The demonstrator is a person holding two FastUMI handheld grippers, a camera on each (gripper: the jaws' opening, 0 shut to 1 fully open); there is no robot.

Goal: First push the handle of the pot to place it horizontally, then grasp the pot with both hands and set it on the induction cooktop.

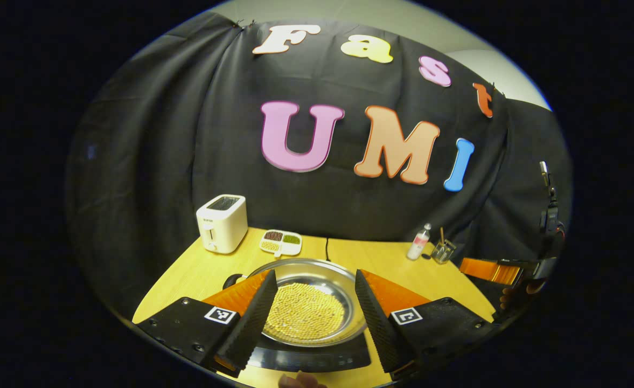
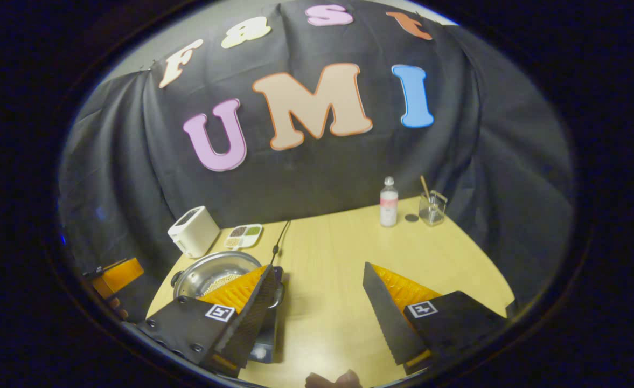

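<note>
A steel pot [image 1: 317, 269] with pale beans inside sits on the black induction cooktop [image 1: 317, 360], near the table's front edge. A dark loop handle [image 1: 234, 280] sticks out on its left side. My left gripper [image 1: 315, 275] hangs open just above the pot, one finger on each side of the bean heap, touching nothing. In the right gripper view the pot [image 2: 209, 272] and cooktop [image 2: 265, 345] lie at lower left, partly behind my left finger. My right gripper [image 2: 319, 268] is open over bare table to the pot's right. It appears again as the right gripper [image 1: 489, 270] at far right.
A white toaster [image 1: 222, 222] and a divided dish [image 1: 281, 242] stand behind the pot. The cooktop's cable [image 2: 281, 237] runs to the back. A small bottle [image 2: 388, 202] and a glass cup [image 2: 432, 207] with a stick stand at the back right of the wooden table [image 2: 338, 242].
</note>
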